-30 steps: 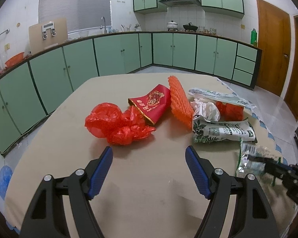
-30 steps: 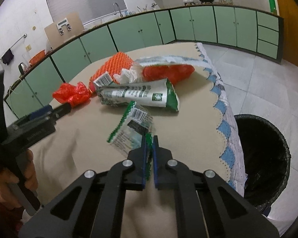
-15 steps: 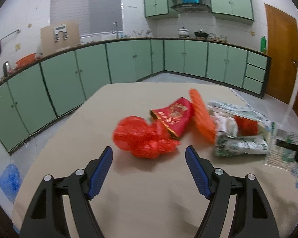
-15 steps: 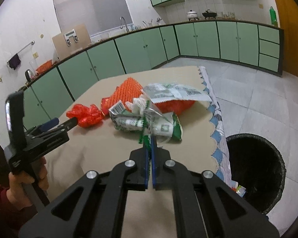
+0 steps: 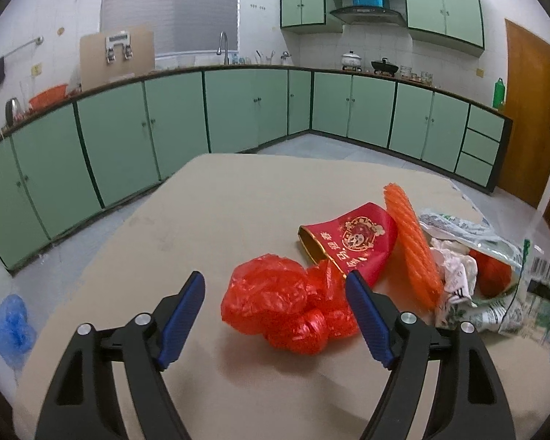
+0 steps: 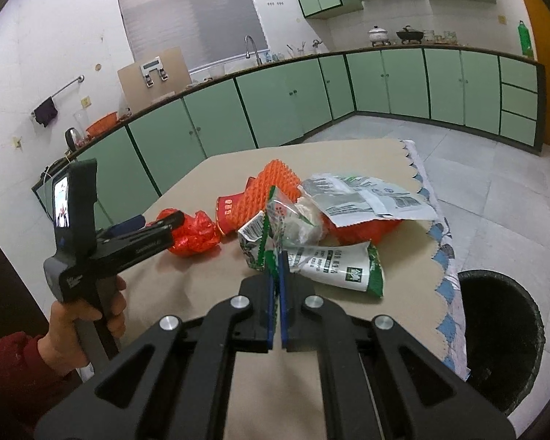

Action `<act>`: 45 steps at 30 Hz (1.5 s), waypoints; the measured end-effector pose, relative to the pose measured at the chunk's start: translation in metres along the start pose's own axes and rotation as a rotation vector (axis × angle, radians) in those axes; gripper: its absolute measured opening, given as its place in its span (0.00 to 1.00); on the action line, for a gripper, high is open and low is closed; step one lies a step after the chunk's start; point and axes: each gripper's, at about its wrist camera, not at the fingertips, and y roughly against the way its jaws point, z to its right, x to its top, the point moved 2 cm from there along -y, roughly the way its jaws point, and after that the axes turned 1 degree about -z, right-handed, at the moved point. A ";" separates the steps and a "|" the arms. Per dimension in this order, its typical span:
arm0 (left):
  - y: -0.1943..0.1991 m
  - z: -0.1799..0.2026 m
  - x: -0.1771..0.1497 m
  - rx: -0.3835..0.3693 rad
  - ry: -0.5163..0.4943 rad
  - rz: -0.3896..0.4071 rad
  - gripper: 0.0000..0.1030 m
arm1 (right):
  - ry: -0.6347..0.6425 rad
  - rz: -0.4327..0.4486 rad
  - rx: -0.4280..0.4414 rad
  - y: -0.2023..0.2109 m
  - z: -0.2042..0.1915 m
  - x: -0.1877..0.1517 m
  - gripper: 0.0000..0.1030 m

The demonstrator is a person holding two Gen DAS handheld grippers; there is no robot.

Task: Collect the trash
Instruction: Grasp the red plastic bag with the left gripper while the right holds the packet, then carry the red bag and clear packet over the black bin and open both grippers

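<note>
My right gripper (image 6: 275,264) is shut on a clear plastic wrapper with a green edge (image 6: 277,220) and holds it up above the table. It also shows at the right edge of the left wrist view (image 5: 542,267). My left gripper (image 5: 275,293) is open, just in front of a crumpled red plastic bag (image 5: 289,304), which lies between its fingers' line. The bag also shows in the right wrist view (image 6: 194,234). Behind lie a red packet (image 5: 352,242), orange foam netting (image 5: 410,245), crumpled white paper (image 5: 454,267) and a green-white bag (image 6: 333,264).
A black trash bin (image 6: 502,337) stands on the floor right of the beige table (image 5: 209,220), beside its scalloped cloth edge (image 6: 440,242). A flat grey-white wrapper (image 6: 363,198) tops the pile. Green cabinets line the walls. A blue bag (image 5: 9,322) lies on the floor at left.
My right gripper lifted the clear wrapper off the table and raised it. My left gripper moved closer to the red plastic bag, staying open.
</note>
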 end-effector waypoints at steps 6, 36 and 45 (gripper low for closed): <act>-0.005 0.000 -0.002 -0.008 -0.001 -0.011 0.26 | -0.006 -0.012 -0.003 -0.012 -0.002 0.002 0.01; 0.117 0.073 0.020 -0.142 -0.086 0.163 0.06 | -0.020 0.118 -0.087 0.060 0.014 0.016 0.01; 0.129 0.161 0.019 -0.323 -0.165 0.175 0.06 | -0.078 0.126 -0.247 0.104 0.077 0.000 0.01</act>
